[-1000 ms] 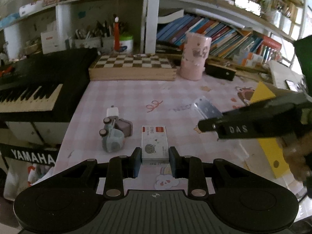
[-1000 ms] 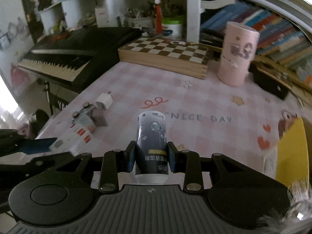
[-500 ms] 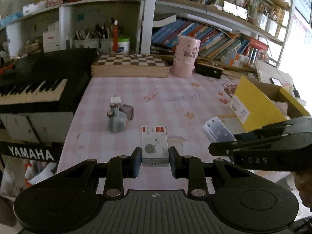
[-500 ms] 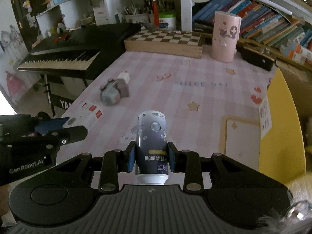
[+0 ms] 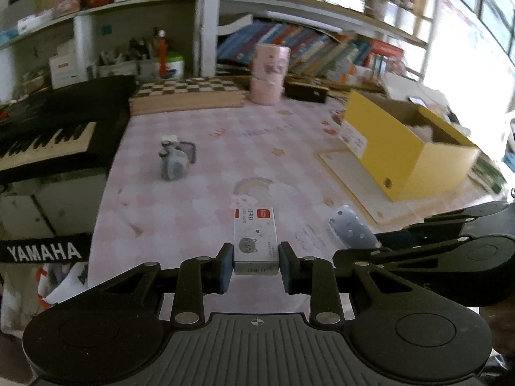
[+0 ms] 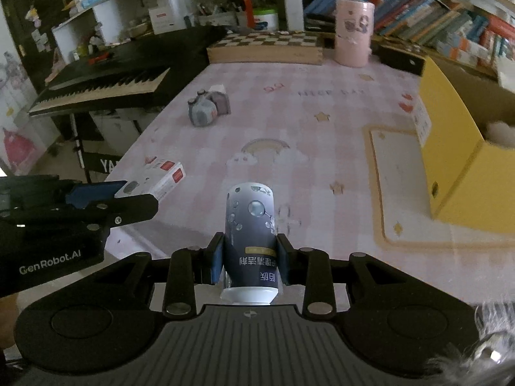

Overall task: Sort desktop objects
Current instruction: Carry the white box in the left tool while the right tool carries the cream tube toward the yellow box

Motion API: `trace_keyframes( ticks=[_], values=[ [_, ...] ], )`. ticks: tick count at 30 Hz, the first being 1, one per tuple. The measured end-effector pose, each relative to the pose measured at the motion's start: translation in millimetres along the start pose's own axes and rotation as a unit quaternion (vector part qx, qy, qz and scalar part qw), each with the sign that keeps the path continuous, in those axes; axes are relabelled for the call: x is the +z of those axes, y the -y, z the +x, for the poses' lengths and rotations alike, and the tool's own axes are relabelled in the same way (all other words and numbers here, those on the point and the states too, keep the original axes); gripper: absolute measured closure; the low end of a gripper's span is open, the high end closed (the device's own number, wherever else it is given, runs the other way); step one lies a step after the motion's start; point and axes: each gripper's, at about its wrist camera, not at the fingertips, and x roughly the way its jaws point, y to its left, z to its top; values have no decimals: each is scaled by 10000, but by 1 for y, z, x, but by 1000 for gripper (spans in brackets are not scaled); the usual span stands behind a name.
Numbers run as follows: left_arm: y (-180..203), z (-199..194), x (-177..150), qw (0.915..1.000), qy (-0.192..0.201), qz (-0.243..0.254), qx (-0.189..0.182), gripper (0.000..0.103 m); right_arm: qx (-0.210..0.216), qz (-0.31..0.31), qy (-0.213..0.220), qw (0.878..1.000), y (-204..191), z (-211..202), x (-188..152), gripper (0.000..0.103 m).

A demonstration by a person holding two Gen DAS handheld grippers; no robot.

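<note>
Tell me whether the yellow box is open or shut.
Open. The yellow box has no lid over its top, and its brown inside shows, with something pale and fluffy inside it.

A black keyboard (image 6: 106, 80), a chessboard (image 6: 264, 48) and bookshelves (image 5: 322, 48) border the table.

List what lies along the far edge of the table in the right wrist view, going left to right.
Black keyboard → wooden chessboard box → pink cylinder → black case → yellow box.
</note>
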Motion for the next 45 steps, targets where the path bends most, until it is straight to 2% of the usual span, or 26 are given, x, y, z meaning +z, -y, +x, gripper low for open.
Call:
trace_keyframes(
  ticks=[14, 28, 36, 45],
  values=[
    [45, -10, -22, 9940, -220, 755, -763, 75, -571, 902, -13, 9943, 10, -41, -64, 73],
    [106, -4, -27, 9725, -276, 1599, -1673, 75, -1337, 1682, 50, 9766, 39, -85, -109, 73],
    [123, 2, -25, 9650, -296, 1817, -1867, 75, -1549, 1933, 105, 9688, 50, -96, -120, 73],
    [142, 10, -17, 9609, -260, 1962, -1935, 75, -1652, 2014, 151, 9654, 68, -101, -118, 73]
  ],
)
